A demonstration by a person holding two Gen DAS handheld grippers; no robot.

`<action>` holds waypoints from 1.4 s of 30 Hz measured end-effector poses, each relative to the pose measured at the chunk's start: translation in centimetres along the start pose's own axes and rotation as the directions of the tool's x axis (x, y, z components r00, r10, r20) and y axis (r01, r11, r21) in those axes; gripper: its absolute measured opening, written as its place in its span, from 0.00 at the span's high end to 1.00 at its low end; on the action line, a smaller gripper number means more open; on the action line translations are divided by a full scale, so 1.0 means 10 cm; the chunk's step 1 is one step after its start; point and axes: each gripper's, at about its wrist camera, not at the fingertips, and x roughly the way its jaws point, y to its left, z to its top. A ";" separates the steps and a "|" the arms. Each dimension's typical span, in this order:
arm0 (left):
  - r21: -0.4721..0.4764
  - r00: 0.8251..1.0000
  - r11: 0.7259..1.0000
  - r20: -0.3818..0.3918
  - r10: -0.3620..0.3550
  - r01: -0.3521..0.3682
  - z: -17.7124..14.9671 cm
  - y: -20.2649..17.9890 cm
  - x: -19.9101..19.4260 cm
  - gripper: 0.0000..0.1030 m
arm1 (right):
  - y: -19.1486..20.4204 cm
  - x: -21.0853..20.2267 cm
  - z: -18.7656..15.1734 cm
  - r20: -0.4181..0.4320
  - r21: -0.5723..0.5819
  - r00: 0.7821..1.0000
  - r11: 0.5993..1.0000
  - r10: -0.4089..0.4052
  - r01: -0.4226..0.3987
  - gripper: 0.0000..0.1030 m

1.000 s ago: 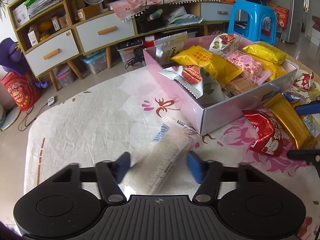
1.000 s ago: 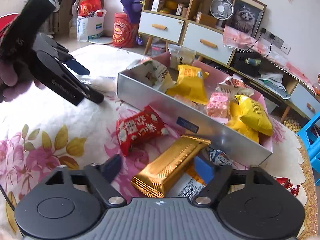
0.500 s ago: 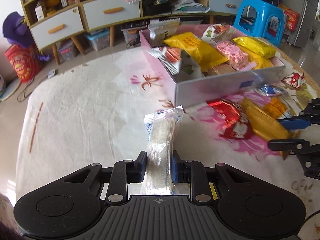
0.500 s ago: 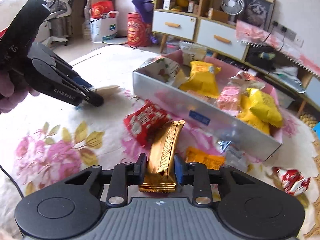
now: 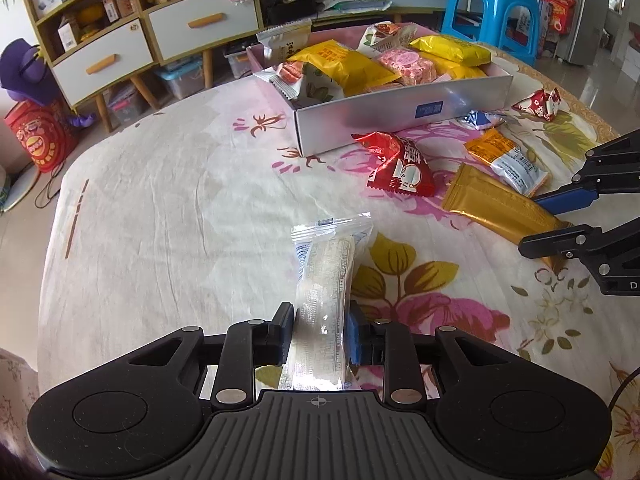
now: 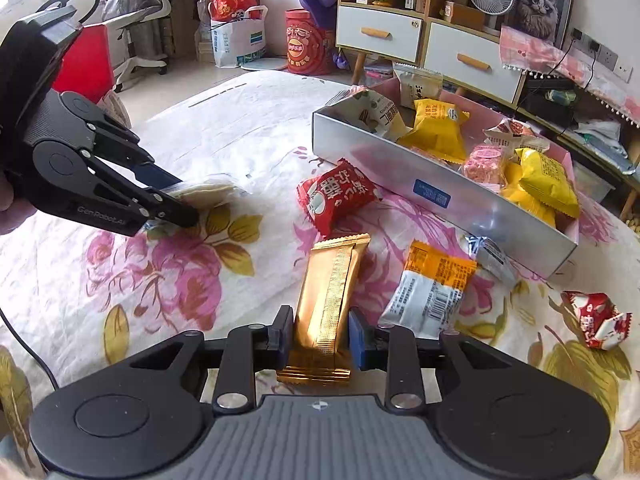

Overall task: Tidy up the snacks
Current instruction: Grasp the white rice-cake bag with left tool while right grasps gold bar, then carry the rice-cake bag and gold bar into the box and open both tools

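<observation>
- The left hand-held gripper point(image 5: 319, 334) is closed on a clear-wrapped pale wafer bar point(image 5: 326, 280); its blue pads press the packet's two long sides near the near end, and the rest of the bar sticks out forward over the floral bench point(image 5: 168, 208).
- Its jaws have just been closing and have eased very slightly since, with the packet gripped between them.
- The right hand-held gripper point(image 6: 318, 336) is clamped the same way on a long gold packet point(image 6: 330, 292), held by its near end with the far end pointing toward the box.
- Its jaws have likewise just closed in, the gold packet between them.
- The step in hand looks like a double pick-up: both snacks are gripped, and the carry to the box appears not yet finished.
- The open snack box point(image 5: 404, 110) stands further along the bench, already holding yellow packets point(image 6: 438, 128), a pink one point(image 6: 486, 162) and others.
- Loose on the bench near the box lie a red packet point(image 6: 338, 196), an orange-and-white packet point(image 6: 434, 288), a small blue-and-white one point(image 6: 490, 254) and a red-and-white wrapped sweet point(image 6: 596, 318).
- The next move calls for carrying each bar over the box's near wall and finding a gap among the packets before letting go.
- The wafer bar is long and held at one end, so I judge it may droop or catch the wall if carried low.
- The two hands should probably approach in turn, since the box opening is crowded.
</observation>
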 end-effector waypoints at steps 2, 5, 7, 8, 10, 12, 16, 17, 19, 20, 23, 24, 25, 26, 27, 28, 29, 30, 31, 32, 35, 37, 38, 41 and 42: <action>-0.012 1.000 1.000 0.025 -0.002 0.003 -0.06 0.00 -0.02 0.74 | 0.03 -0.02 -0.02 0.007 -0.020 1.000 1.000 -0.021 0.021 0.79; -0.042 0.998 0.999 0.066 -0.013 0.016 -0.13 0.02 -0.03 0.70 | 0.11 -0.07 -0.07 0.036 -0.064 0.997 0.996 -0.066 0.068 0.75; -0.076 0.995 0.997 0.095 -0.010 0.018 -0.19 0.04 -0.03 0.60 | 0.17 -0.09 -0.10 0.061 -0.098 0.995 0.992 -0.076 0.081 0.65; -0.095 0.994 0.995 0.111 0.005 0.006 -0.22 0.05 -0.03 0.48 | 0.20 -0.10 -0.12 0.076 -0.106 0.994 0.991 -0.076 0.084 0.56; -0.120 0.990 0.993 0.138 0.021 -0.005 -0.28 0.06 -0.02 0.41 | 0.24 -0.09 -0.16 0.093 -0.117 0.992 0.988 -0.085 0.095 0.47; -0.132 0.987 0.991 0.162 0.025 -0.003 -0.32 0.06 -0.03 0.39 | 0.28 -0.05 -0.20 0.098 -0.130 0.991 0.986 -0.090 0.102 0.43; -0.124 0.981 0.992 0.192 0.025 -0.001 -0.36 0.02 -0.04 0.39 | 0.31 0.00 -0.21 0.130 -0.114 0.986 0.986 -0.108 0.123 0.41; -0.125 0.980 0.992 0.197 0.024 0.001 -0.37 0.01 -0.04 0.39 | 0.30 0.00 -0.20 0.132 -0.106 0.985 0.986 -0.111 0.126 0.41; -0.127 0.979 0.992 0.203 0.022 0.005 -0.37 0.00 -0.03 0.39 | 0.29 0.02 -0.19 0.134 -0.091 0.984 0.988 -0.113 0.126 0.41; -0.128 0.979 0.992 0.204 0.019 0.008 -0.37 0.00 -0.03 0.39 | 0.28 0.02 -0.19 0.136 -0.083 0.984 0.989 -0.113 0.125 0.41; -0.134 0.980 0.991 0.201 0.007 0.020 -0.36 -0.01 -0.03 0.41 | 0.26 0.05 -0.17 0.131 -0.055 0.986 0.992 -0.105 0.113 0.45; -0.136 0.980 0.990 0.200 0.004 0.024 -0.36 -0.01 -0.04 0.43 | 0.25 0.05 -0.17 0.128 -0.046 0.987 0.993 -0.101 0.108 0.49; -0.137 0.980 0.990 0.199 -0.001 0.029 -0.36 -0.01 -0.04 0.43 | 0.25 0.05 -0.17 0.127 -0.040 0.987 0.994 -0.096 0.102 0.51; -0.135 0.980 0.990 0.200 -0.004 0.031 -0.35 -0.02 -0.04 0.49 | 0.25 0.05 -0.16 0.126 -0.036 0.988 0.994 -0.094 0.100 0.60; -0.128 0.980 0.991 0.200 -0.001 0.027 -0.35 -0.03 -0.04 0.58 | 0.25 0.05 -0.15 0.125 -0.033 0.988 0.994 -0.095 0.100 0.71; -0.118 0.980 0.993 0.199 0.005 0.019 -0.34 -0.05 -0.04 0.62 | 0.26 0.06 -0.14 0.121 -0.027 0.988 0.994 -0.098 0.102 0.76; -0.111 0.980 0.994 0.197 0.007 0.015 -0.34 -0.06 -0.05 0.68 | 0.26 0.06 -0.13 0.118 -0.021 0.988 0.994 -0.104 0.107 0.78; -0.111 0.981 0.994 0.194 0.009 0.012 -0.33 -0.06 -0.05 0.74 | 0.27 0.06 -0.12 0.114 -0.016 0.987 0.993 -0.111 0.114 0.80; -0.117 0.982 0.993 0.188 0.014 0.009 -0.31 -0.06 -0.05 0.75 | 0.27 0.07 -0.11 0.111 -0.012 0.987 0.993 -0.116 0.118 0.80; -0.128 0.983 0.992 0.182 0.011 0.012 -0.30 -0.06 -0.05 0.77 | 0.27 0.07 -0.10 0.110 -0.007 0.987 0.993 -0.118 0.120 0.80; -0.151 0.982 0.988 0.189 0.005 0.024 -0.25 -0.04 -0.10 0.82 | 0.24 0.02 -0.06 0.119 0.020 0.987 0.994 -0.112 0.110 0.80; -0.165 0.981 0.986 0.195 0.005 0.028 -0.21 -0.03 -0.13 0.83 | 0.21 -0.04 -0.02 0.134 0.048 0.985 0.994 -0.108 0.103 0.80; -0.175 0.981 0.984 0.196 0.004 0.031 -0.18 -0.02 -0.15 0.83 | 0.19 -0.06 0.00 0.141 0.060 0.984 0.993 -0.107 0.100 0.80; -0.200 0.979 0.979 0.203 0.002 0.039 -0.09 0.00 -0.19 0.83 | 0.16 -0.12 0.07 0.157 0.080 0.981 0.992 -0.110 0.099 0.80; -0.206 0.979 0.978 0.206 0.002 0.042 -0.06 0.00 -0.20 0.83 | 0.15 -0.12 0.10 0.159 0.080 0.981 0.992 -0.113 0.101 0.80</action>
